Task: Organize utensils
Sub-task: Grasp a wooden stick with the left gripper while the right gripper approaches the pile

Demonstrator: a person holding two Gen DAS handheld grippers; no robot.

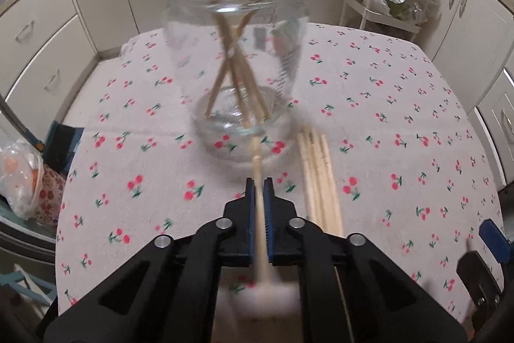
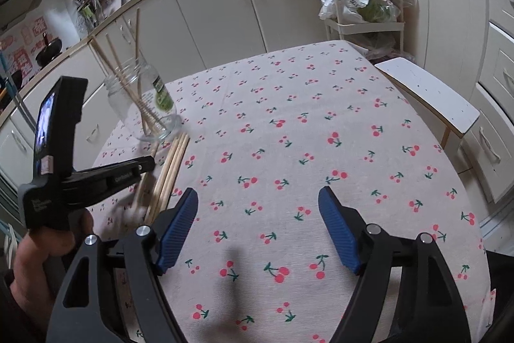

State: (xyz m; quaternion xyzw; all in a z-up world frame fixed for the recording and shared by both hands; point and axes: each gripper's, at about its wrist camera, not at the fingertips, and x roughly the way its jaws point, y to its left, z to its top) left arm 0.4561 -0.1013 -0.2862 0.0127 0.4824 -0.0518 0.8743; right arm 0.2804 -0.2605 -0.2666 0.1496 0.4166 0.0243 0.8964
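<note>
The left gripper [image 1: 259, 182] is clenched on a single chopstick [image 1: 257, 169], which runs between the two blue pads and points toward the base of the glass jar [image 1: 236, 66]. The jar stands on the cherry-print tablecloth [image 1: 401, 105] and already holds several chopsticks [image 1: 231, 76] that lean crosswise against its rim. A loose bundle of chopsticks [image 1: 318, 179] lies flat on the cloth just beside the jar, on its near right side.

The main risk, as I judge it, is the jar itself. It is light, clear and tall, and the held chopstick aims low at its foot instead of its mouth. If the stick pushes forward at this angle it could knock the jar, tip it, or scatter the sticks leaning inside. The grip is also close to one end, so the long free end may swing or slip between the pads once it is lifted. The crossed sticks inside could block a new one from dropping in.

The left gripper points steeply down toward the cloth near the jar; a person's hand [image 2: 48, 249] grasps its handle. The right gripper [image 2: 258, 227] hovers over bare cloth well apart from the jar, tilted down, its jaws spread wide with nothing between them.
</note>
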